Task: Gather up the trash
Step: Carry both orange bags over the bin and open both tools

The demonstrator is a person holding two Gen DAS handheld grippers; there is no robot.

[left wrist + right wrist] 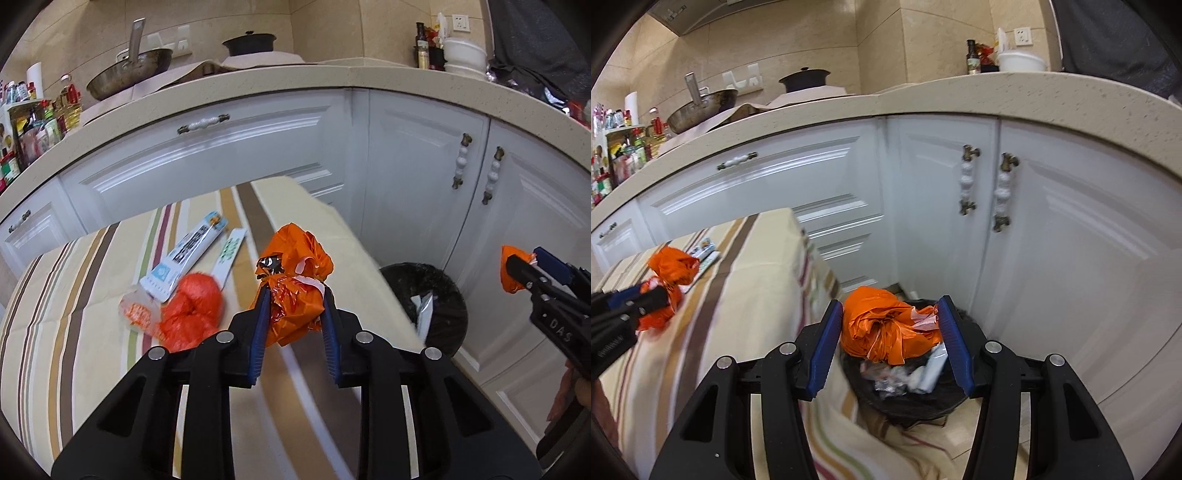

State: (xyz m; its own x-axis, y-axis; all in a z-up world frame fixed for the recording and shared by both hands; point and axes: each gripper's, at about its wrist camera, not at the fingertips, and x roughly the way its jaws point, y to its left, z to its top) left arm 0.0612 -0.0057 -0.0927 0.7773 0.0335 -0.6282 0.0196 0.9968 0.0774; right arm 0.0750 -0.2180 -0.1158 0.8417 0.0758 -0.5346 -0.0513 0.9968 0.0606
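- An orange bag (886,325) is held in the right gripper (890,328), its blue pads pressed to either side of the crumpled plastic
- That bag is seen right above the bin (905,391), whose black liner already holds wrappers and foil scraps; the bin stands on the floor at the table's end, in front of the white cabinets (1052,258)
- A second orange wad (295,291) is pinched in the left gripper (295,295), jaws narrow, and appears lifted clear of the striped cloth (74,332)
- From the left gripper, the bin (424,295) lies to the right and lower, past the table edge; the right gripper (524,271) is much the nearer to it
- The coming move is judged to turn on this: the right load seems to need only a release straight down, while the left load must first be carried rightward over the table edge
- A clash of the two tools over the bin is to be avoided, so the right release is judged to come first
- Left on the cloth: a red net (192,302), a clear wrapper (138,310) with orange print, a white tube (184,258) and a narrow sachet (231,254), both lying with long axes running away from the camera
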